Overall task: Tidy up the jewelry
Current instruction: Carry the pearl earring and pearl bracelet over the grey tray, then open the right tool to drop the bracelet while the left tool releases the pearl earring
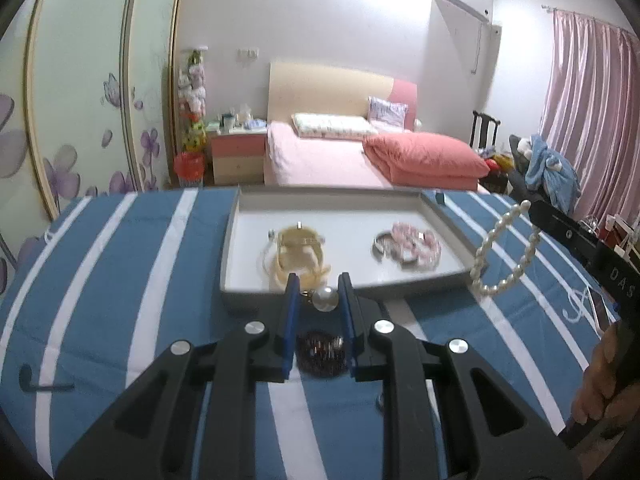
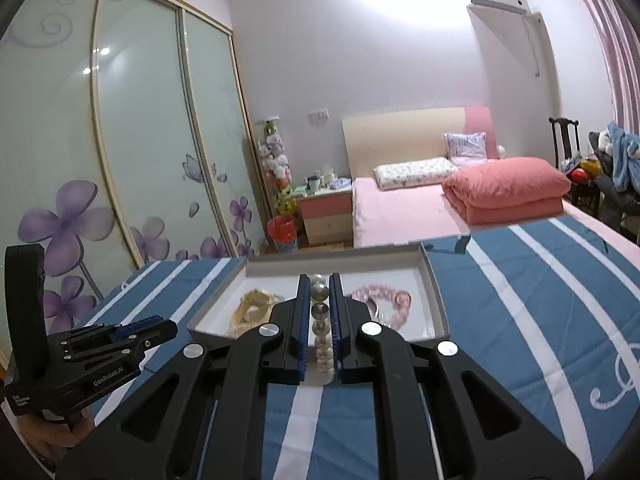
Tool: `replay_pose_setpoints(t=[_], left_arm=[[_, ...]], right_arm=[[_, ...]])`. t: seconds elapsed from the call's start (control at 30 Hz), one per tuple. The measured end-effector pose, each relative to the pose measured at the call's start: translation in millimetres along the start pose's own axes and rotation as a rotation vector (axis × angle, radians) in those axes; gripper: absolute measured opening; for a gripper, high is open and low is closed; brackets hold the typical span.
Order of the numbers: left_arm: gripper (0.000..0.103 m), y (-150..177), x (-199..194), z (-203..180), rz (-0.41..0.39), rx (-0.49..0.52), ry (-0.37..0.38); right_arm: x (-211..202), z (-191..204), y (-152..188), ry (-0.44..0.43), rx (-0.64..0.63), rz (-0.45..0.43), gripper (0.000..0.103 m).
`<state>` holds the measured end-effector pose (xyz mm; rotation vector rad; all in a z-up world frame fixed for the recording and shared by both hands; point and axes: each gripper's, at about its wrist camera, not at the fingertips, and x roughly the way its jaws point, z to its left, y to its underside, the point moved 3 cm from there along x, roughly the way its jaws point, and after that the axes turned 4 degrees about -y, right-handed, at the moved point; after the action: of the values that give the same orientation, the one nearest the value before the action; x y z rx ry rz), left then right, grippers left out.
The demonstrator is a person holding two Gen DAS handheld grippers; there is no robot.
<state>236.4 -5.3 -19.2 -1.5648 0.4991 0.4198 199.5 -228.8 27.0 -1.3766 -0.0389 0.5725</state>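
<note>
My left gripper (image 1: pixel 319 279) is shut on a dark red beaded piece (image 1: pixel 320 354) with a large pearl (image 1: pixel 325 299) at its tip, held just above the tray's near edge. A white pearl bracelet (image 1: pixel 504 252) hangs as a loop to the right of the tray, with my right gripper (image 2: pixel 319 278) shut on it; its pearls (image 2: pixel 320 320) run between the blue pads. The grey tray (image 1: pixel 240 216) holds a pile of gold bracelets (image 1: pixel 298 254) on the left and pink bead bracelets (image 1: pixel 416 242) beside a silver bangle on the right.
The tray lies on a blue cloth with white stripes (image 1: pixel 120 280). A black hex key (image 1: pixel 44 384) rests on the cloth at the near left. A flat phone-like item (image 1: pixel 600 308) sits at the right edge. Behind are a bed, a nightstand and wardrobe doors.
</note>
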Motion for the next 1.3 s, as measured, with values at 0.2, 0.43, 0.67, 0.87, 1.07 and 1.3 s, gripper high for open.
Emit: replay_pose_setpoints(t=[0.2, 0.43, 0.67, 0.87, 1.07, 1.3], left_arm=[[0.020, -20, 6, -6, -0.068, 0.015, -0.017], [0.020, -43, 24, -8, -0.109, 0.008, -0.016], [0.020, -63, 48, -5, -0.130, -0.002, -0.019], [0.020, -68, 66, -5, -0.134, 0.005, -0.025], [0.020, -67, 83, -6, -0.114, -0.003, -0.017], [0.020, -61, 102, -5, -0.083, -0.002, -0.010]], right_arm=[[11, 0, -11, 0.002, -0.013, -0.030, 0.010], [28, 1, -28, 0.009, -0.020, -0.058, 0.010], [52, -3, -38, 0.018, -0.027, -0.070, 0.010], [69, -8, -39, 0.027, -0.016, -0.062, 0.010], [91, -14, -33, 0.036, -0.005, -0.028, 0.010], [107, -18, -23, 0.042, 0.010, 0.017, 0.010]])
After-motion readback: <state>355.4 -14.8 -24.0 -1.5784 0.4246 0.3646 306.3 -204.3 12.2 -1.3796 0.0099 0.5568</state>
